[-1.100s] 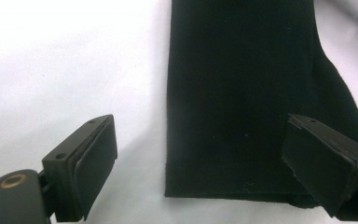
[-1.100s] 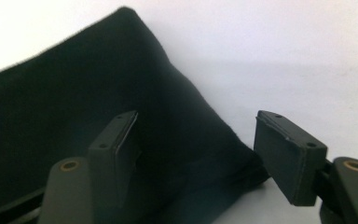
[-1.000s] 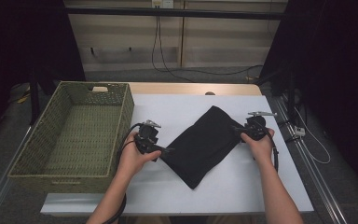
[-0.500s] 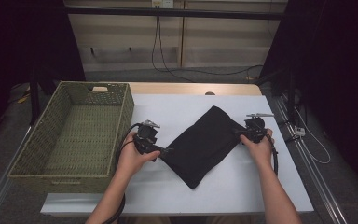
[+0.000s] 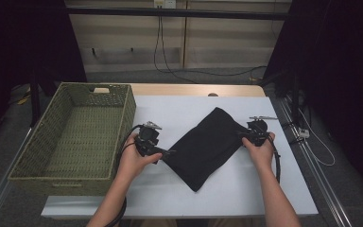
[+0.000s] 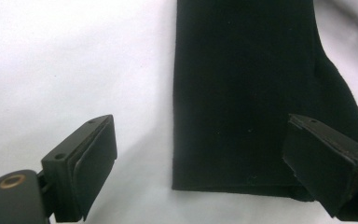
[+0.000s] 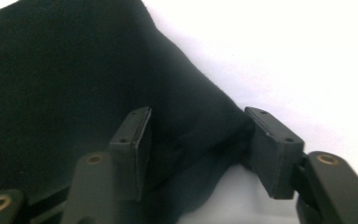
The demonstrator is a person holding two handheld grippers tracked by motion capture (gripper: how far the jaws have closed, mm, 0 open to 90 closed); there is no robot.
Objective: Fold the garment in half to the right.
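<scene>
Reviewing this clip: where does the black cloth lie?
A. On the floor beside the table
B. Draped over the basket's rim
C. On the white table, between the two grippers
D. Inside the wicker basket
C: the black cloth lies flat on the white table, with the left gripper at one end and the right gripper at the other, apart from the wicker basket.

Black cloth (image 5: 207,146), green woven basket (image 5: 71,142)

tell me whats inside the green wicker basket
Nothing that shows: the green wicker basket shows only its bare woven floor in the high view. The strip just behind its near wall is hidden from the camera.
</scene>
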